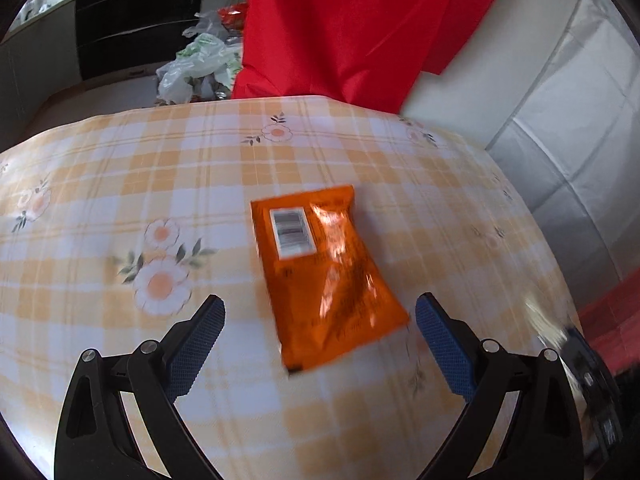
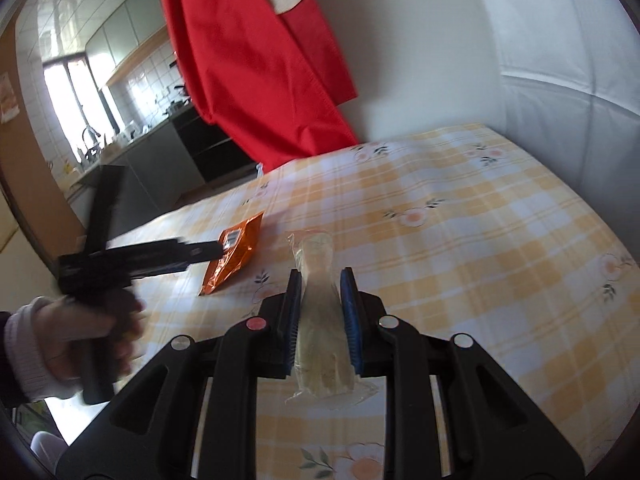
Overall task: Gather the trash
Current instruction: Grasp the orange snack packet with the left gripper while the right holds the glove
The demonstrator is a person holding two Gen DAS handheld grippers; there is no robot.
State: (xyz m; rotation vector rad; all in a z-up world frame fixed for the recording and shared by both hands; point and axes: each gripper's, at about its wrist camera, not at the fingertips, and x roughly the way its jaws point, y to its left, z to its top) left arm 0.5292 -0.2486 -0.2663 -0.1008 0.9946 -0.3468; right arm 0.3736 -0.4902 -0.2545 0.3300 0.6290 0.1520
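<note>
An orange snack wrapper (image 1: pixel 324 272) with a white barcode label lies flat on the checked tablecloth (image 1: pixel 120 184). My left gripper (image 1: pixel 320 310) is open just above the table, its blue pads on either side of the wrapper's near end, not touching it. The wrapper also shows in the right wrist view (image 2: pixel 234 256), with the left gripper (image 2: pixel 208 250) held by a hand at its edge. My right gripper (image 2: pixel 320 276) is shut on a clear plastic packet with pale yellowish contents (image 2: pixel 318 308), held above the table.
A red garment (image 1: pixel 352 24) hangs beyond the table's far edge. Plastic bags (image 1: pixel 196 68) lie on the floor behind the table. A white wall or appliance (image 1: pixel 568 128) stands to the right. Kitchen cabinets (image 2: pixel 132 168) are at the back left.
</note>
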